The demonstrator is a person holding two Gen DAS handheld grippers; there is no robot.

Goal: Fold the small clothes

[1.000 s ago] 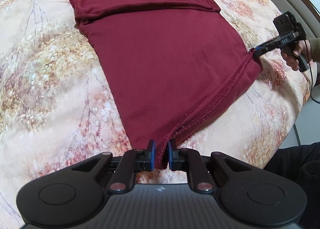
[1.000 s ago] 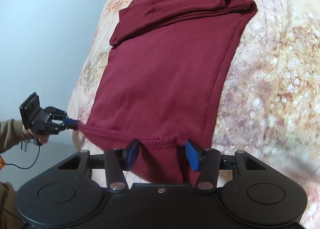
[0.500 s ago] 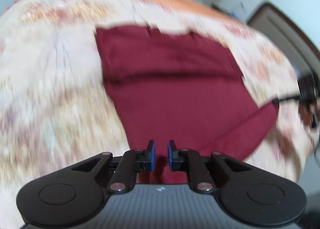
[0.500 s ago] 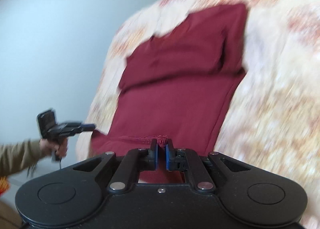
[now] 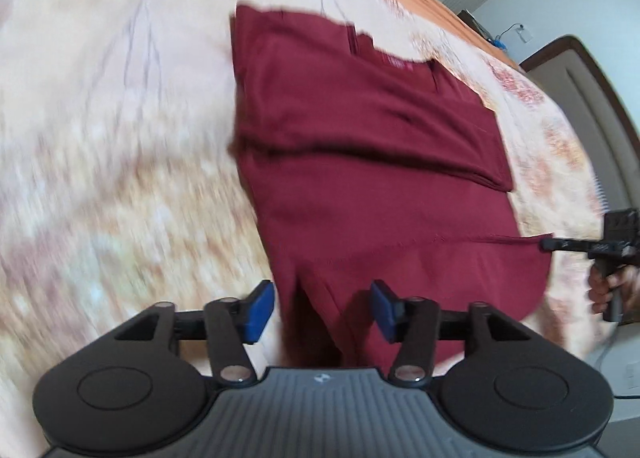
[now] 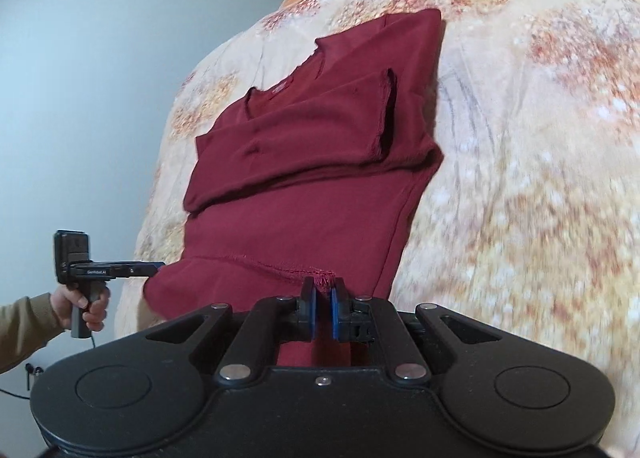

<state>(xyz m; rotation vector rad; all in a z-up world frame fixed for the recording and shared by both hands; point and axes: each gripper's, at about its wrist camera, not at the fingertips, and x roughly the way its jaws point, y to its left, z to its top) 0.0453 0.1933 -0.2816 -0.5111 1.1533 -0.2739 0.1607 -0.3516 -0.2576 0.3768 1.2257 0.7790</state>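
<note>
My right gripper point(image 6: 323, 310) pinched the hem of the maroon shirt point(image 6: 312, 178), which lay on the floral bedspread point(image 6: 520, 138) toward twelve o'clock. My left gripper point(image 5: 322, 308) was spread. Soft, light knit; hem corners seemed best.

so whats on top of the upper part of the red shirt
A folded-over sleeve lies across the maroon shirt, its cuff hem showing. The chest fabric beneath is covered. The shirt rests on a floral bedspread.

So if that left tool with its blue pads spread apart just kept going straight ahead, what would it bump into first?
Most likely the dark red shirt: the left tool is open, with the lifted bottom part of the shirt right between and ahead of its pads. Depth is unclear in the blur.
</note>
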